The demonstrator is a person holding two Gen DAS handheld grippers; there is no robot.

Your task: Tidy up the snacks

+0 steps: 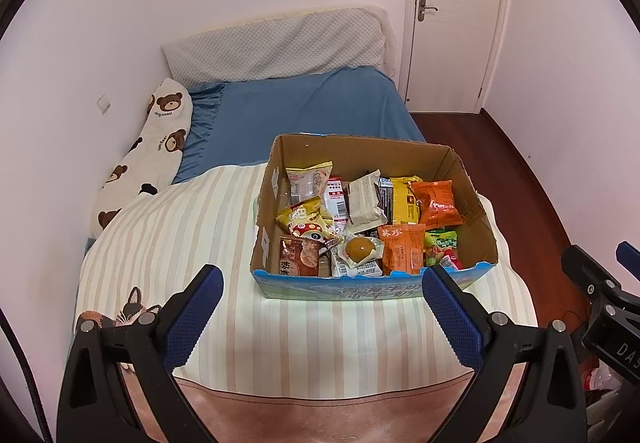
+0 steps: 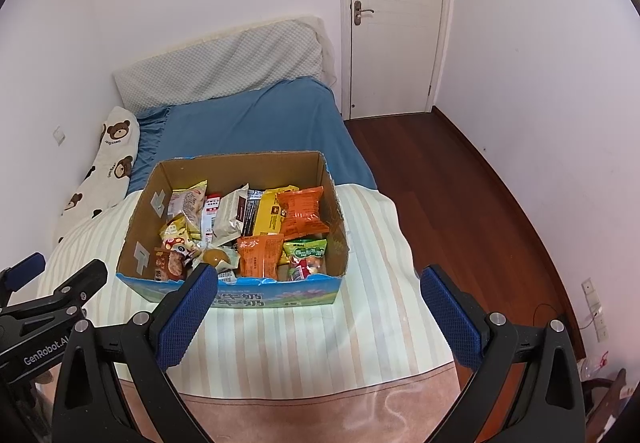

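Bed (image 1: pixel 280 343) under cardboard box (image 1: pixel 472 203), both grippers empty.
Snacks (image 1: pixel 360 219) all sit jumbled inside the box ahead of the left gripper (image 1: pixel 322 307) and right gripper (image 2: pixel 318 309), jaws wide apart; this fits packets gathered, or sorting yet due.

Striped blanket (image 1: pixel 280 331), blue sheet (image 1: pixel 304 115)

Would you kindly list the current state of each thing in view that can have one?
left hand-held gripper: open, empty, short of the box.
right hand-held gripper: open, empty.
cardboard box: open-topped, on the striped blanket.
snack packets: piled loosely inside the box.
door: shut.
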